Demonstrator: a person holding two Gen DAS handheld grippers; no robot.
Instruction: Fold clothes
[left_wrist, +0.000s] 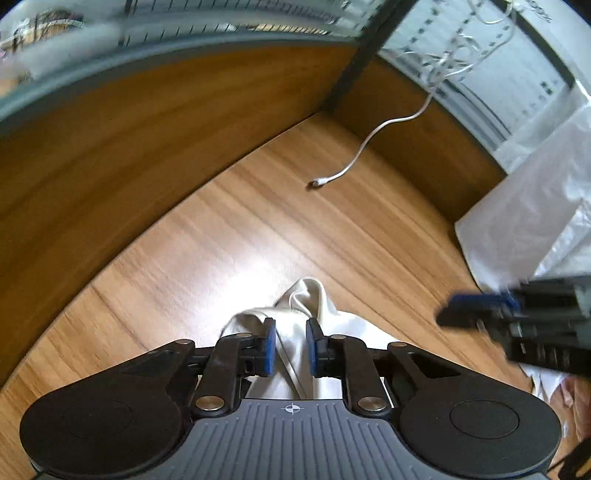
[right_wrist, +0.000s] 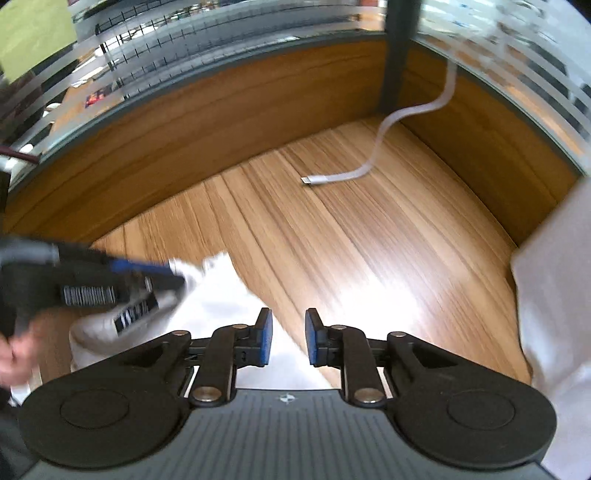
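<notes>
Closest in, the left gripper (left_wrist: 290, 345) stands with its blue-padded jaws a little apart, and a bunched fold of the cream garment (left_wrist: 295, 325) runs up between them; the pads look clear of the cloth on both sides, so it is open rather than pinching. The right gripper (right_wrist: 289, 341) is likewise slightly open, with nothing caught between its pads: bare wood and the edge of the white cloth lie under it. From the right wrist view the garment spreads out to the left, under the other tool, beside which a blurred hand (right_wrist: 14, 360) shows at the frame's edge. I can read no brand or writing anywhere; a small crosshair mark sits on each tool's grey body, and the barcode-like stripes on the left tool are too smeared to make out. Beyond the garment the wooden tabletop (left_wrist: 258, 221) is open and bright with glare, free all the way to a white cable (right_wrist: 354, 173) whose plug end lies loose on the wood. To the right a white bag or sheet (left_wrist: 524, 218) crowds the table's side. Farthest off, a raised wooden rim (right_wrist: 221, 122) hems the table, split by a dark upright post (right_wrist: 397, 55), with frosted striped panels behind.
</notes>
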